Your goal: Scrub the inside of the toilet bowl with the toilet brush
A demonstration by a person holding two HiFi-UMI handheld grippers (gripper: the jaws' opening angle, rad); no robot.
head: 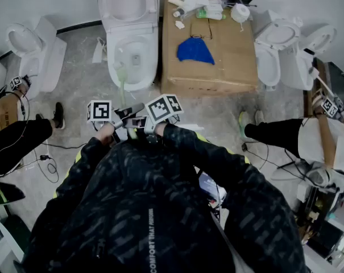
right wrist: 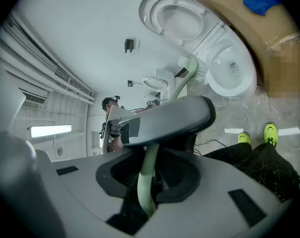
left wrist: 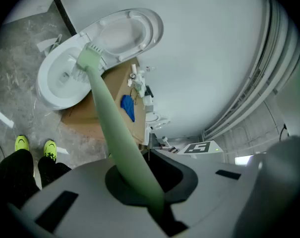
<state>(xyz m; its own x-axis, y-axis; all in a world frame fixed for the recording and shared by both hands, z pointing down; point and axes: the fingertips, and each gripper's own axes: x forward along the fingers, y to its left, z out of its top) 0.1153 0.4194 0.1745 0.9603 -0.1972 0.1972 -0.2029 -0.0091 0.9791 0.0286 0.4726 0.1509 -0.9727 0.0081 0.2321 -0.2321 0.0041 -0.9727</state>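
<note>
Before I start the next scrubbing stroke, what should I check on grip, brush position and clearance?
1. Left tool shut on the toilet brush handle: ok.
2. Right tool shut on the same handle, behind the left one: ok.
3. Lid raised, toilet bowl open: ok.
4. Brush head at the bowl's front-left rim area: ok.
5. Bristles pressing on the inner wall: cannot tell.
6. Cardboard box stands beside the toilet, apart from the brush: ok.
</note>
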